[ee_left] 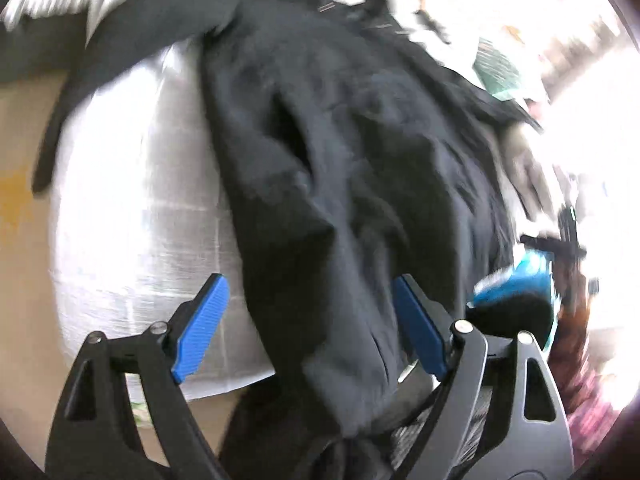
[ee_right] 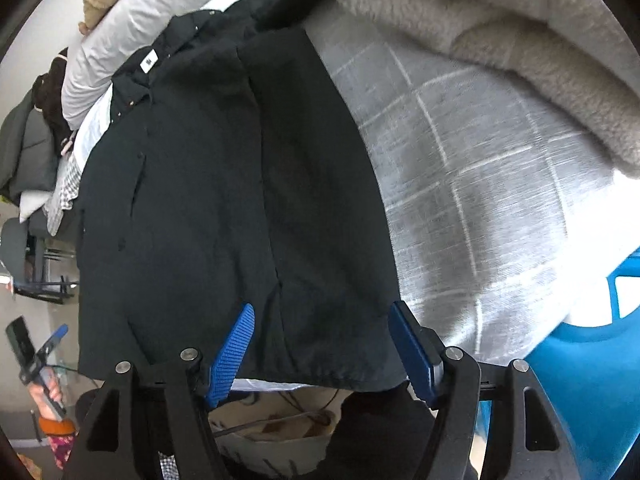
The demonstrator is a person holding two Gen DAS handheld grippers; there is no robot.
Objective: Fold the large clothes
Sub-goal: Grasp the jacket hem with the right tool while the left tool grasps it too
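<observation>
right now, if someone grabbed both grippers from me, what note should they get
Left gripper: open, dark jacket fabric between its pads, not pinched.
Right gripper: open over the jacket's hem, nothing held.
Jacket lies on the grey checked bedcover, collar label at the far end; one side looks folded over, the left wrist view shows it rumpled.
Left to do: smooth it and finish the folds.

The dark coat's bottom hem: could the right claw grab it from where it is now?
Probably yes. The right claw is open directly over the dark coat, its hem lying between the blue fingers, and nothing covers that edge.
</observation>
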